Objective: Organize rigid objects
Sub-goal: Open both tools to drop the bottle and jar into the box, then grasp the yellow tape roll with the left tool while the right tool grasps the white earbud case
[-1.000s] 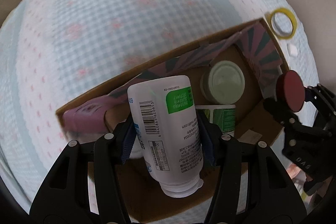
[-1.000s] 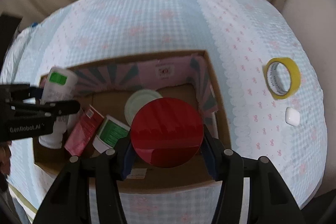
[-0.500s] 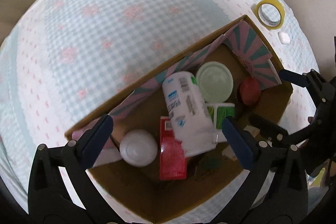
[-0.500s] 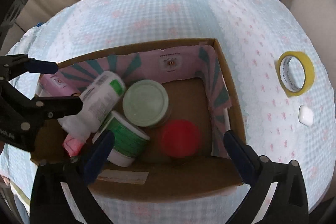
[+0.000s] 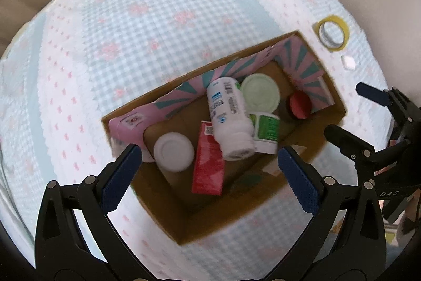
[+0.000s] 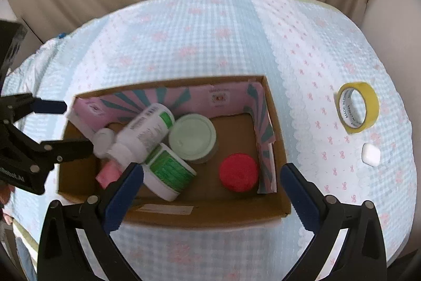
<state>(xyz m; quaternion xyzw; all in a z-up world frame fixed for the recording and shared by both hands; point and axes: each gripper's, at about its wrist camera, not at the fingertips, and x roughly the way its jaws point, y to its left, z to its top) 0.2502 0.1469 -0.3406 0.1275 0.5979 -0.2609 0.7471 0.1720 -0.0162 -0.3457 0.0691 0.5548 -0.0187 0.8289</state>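
Both your left gripper (image 5: 208, 163) and right gripper (image 6: 210, 178) hang empty, fingers wide apart, over the brown cardboard box (image 6: 208, 215). White plastic bottle (image 6: 143, 133) and red-lidded jar (image 6: 239, 172) sit inside. Next I'd grab the yellow tape roll (image 6: 358, 107), far right on the surface.

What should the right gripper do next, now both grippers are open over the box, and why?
Probably swing the right gripper toward the yellow tape roll: it lies outside the cardboard box on the cloth, and the jaws stand open and empty.
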